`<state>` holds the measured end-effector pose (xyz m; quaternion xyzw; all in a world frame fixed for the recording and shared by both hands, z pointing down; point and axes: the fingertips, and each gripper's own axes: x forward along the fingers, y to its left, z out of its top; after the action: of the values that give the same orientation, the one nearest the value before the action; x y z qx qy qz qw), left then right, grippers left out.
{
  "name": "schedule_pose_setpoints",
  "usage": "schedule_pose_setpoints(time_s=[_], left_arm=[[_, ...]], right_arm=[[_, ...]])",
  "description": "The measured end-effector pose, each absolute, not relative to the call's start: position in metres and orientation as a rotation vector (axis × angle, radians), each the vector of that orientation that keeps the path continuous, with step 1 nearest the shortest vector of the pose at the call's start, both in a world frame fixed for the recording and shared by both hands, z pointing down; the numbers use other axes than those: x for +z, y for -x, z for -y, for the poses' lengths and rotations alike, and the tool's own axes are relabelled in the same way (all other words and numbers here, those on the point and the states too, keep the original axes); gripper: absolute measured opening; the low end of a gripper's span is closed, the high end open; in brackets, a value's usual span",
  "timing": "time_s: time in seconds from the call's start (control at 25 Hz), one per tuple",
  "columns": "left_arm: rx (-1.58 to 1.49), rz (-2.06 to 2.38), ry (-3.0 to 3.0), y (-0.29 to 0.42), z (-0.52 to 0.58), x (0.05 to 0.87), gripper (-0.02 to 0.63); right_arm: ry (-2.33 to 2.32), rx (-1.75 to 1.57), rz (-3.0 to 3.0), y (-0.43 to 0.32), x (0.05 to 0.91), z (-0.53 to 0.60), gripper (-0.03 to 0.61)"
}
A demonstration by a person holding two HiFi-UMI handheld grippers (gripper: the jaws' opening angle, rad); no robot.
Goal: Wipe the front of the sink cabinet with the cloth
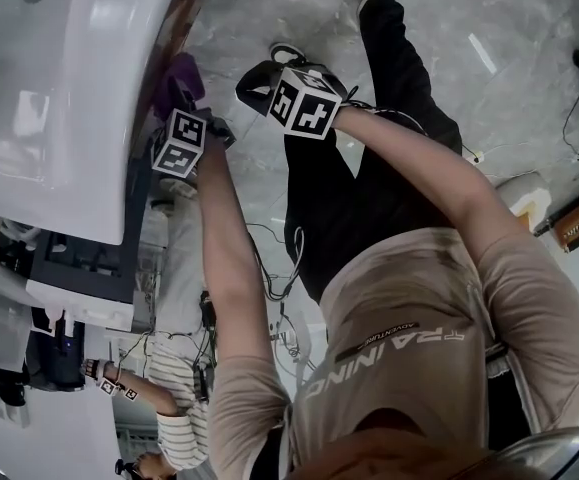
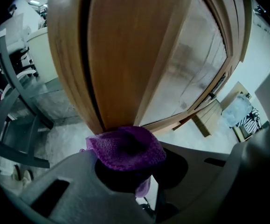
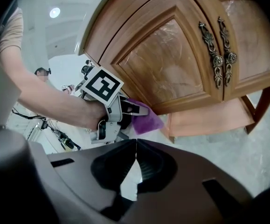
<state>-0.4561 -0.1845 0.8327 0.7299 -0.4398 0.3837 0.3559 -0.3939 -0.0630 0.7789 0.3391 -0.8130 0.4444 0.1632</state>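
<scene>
Grey marbled floor [image 1: 529, 28] beneath a brown wooden sink cabinet [image 3: 172, 55]. Crumpled purple knit cloth [image 2: 125, 146] clamped in the left gripper [image 2: 128, 166], pressed against the cabinet's lower front edge. Right gripper [image 3: 135, 148] closed on nothing, nearby.

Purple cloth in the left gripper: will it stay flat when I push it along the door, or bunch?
Probably floppy: the cloth sits bunched in the left gripper, a tail drooping below. Its knitted-looking surface likely drags rather than slides on the wooden cabinet door, so expect more bunching. It looks light, hardly loading the jaws.
</scene>
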Motion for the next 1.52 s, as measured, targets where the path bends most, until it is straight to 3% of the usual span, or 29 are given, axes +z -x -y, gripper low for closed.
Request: schedule_pose_setpoints(time_s=[0.56,1.52], left_arm=[[0.995,1.239,-1.870,0.381,0.192,0.822,0.049],[1.049,1.120,-2.005,0.246,0.186,0.819,0.049]], right_arm=[[-1.077,1.320,2.266,0.292,0.782,0.043,0.012],[-1.140,1.405,2.269,0.197,0.782,0.027,0.012]])
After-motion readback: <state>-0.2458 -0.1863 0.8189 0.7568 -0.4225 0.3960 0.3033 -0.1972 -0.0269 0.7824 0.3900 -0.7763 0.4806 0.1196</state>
